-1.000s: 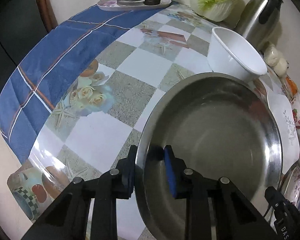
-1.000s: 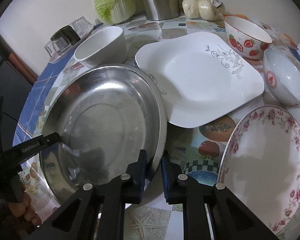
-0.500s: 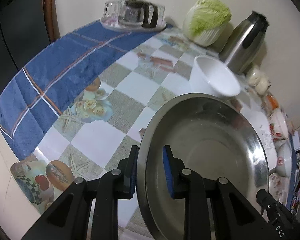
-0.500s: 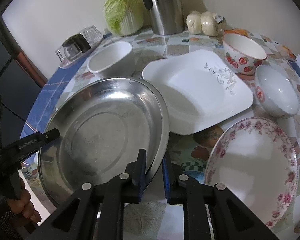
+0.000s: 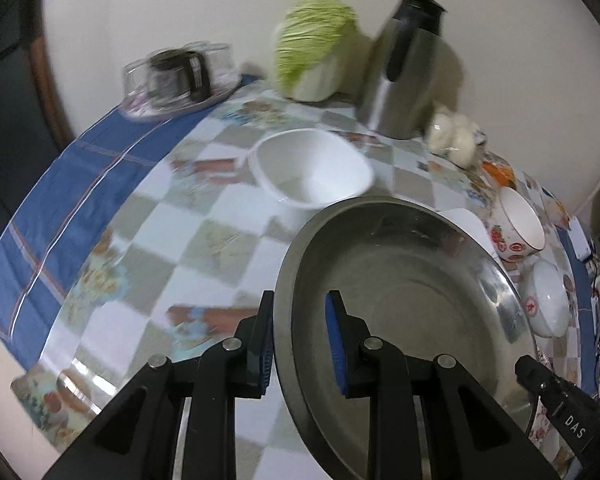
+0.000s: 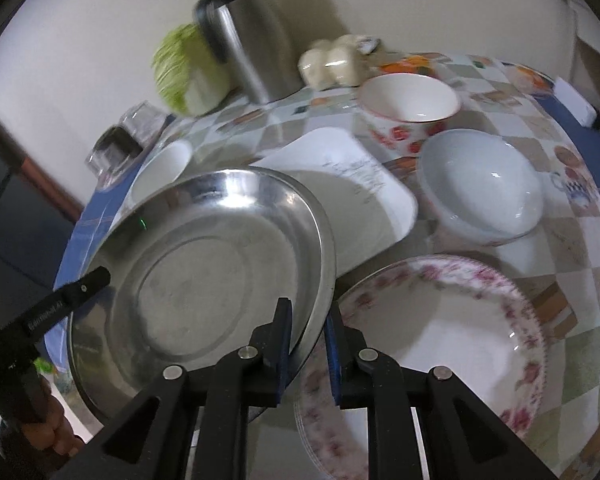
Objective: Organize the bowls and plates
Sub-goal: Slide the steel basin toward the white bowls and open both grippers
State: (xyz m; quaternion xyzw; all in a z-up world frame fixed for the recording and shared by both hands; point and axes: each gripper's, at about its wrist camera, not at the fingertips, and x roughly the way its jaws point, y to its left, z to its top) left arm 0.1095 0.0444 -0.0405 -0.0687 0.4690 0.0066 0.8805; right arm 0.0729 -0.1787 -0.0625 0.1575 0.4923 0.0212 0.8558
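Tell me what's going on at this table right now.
A person is sorting dishes with a claw in each hand. Both claws grip the rim of a big steel pan: the left claw on one side, the right claw on the opposite side. The pan partly hides a square white plate. A floral plate and several bowls sit nearby.
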